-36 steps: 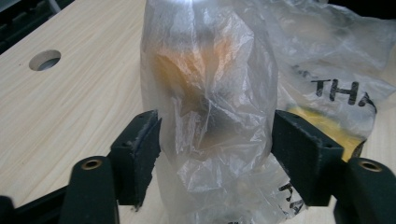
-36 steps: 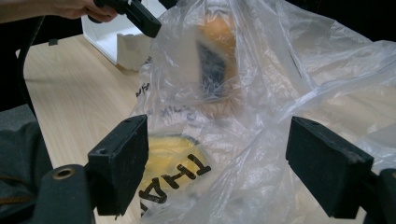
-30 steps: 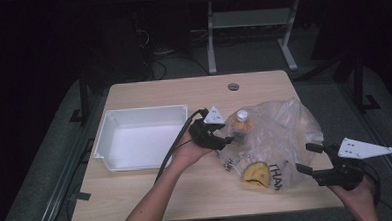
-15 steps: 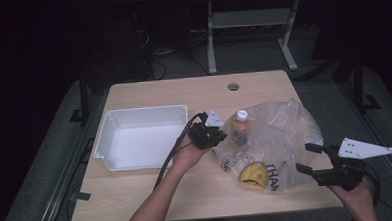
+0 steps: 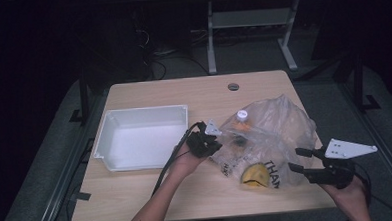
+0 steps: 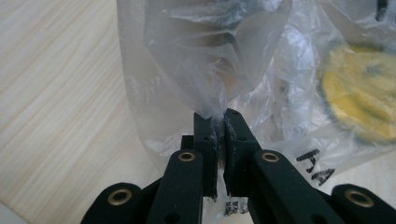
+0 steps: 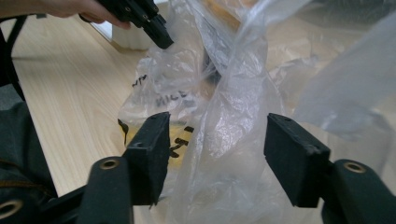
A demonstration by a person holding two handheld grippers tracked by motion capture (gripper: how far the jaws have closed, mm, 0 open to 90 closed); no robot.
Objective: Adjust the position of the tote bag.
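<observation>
Where the person's forearms come in over the near edge of the pale wood-grain table (image 5: 153, 202), the right gripper (image 5: 301, 161) sits low at the near right corner, its jaws apart and just now closing, with a fold of the crinkled clear plastic bag (image 5: 275, 132) standing between them but not yet pinched; in the right gripper view that fold rises loosely between the two pads. A little farther in, the left gripper (image 5: 216, 143) has its jaws clamped on a gathered edge of the same bag, the film bunched tight between the pads (image 6: 205, 135) in the left gripper view. The bag lies on the right half of the table, printed with black letters that are cut off by folds. Inside it I can make out a yellow rounded item (image 5: 254, 174) and a white-capped bottle (image 5: 242, 116), though the creased film blurs both. Left of the bag rests a white rectangular plastic tray (image 5: 107, 139). Beyond the table the grey floor fades into a dark room, where a pale metal frame (image 5: 250, 23) and some cables are barely readable.
</observation>
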